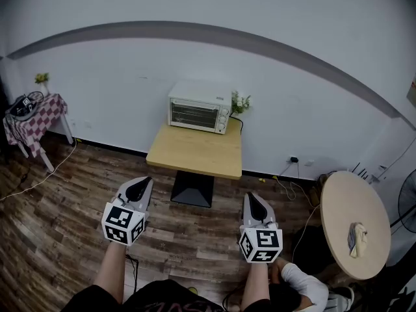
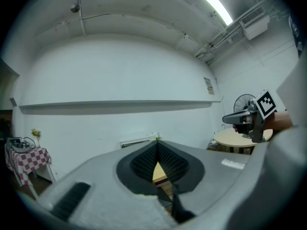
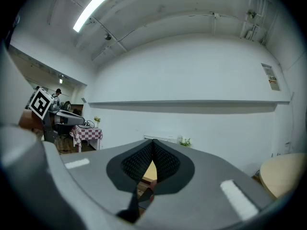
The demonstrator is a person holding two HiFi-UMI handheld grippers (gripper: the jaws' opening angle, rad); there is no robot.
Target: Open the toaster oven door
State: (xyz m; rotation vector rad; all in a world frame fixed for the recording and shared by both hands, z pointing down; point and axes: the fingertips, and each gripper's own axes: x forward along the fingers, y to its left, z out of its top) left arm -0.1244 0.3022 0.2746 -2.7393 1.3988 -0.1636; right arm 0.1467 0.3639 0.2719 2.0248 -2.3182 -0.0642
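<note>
both jaws clenched, left gripper (image 1: 143, 182), right gripper (image 1: 251, 197); door (image 1: 192, 114), maybe closed, head view only

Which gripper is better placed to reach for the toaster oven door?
Left, marginally: the left gripper sits slightly nearer the toaster oven door than the right gripper; both are shut and far off.

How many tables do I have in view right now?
3: the square wooden table under the toaster oven, the round table at the right, and the checkered-cloth table at far left. More may sit out of frame.
</note>
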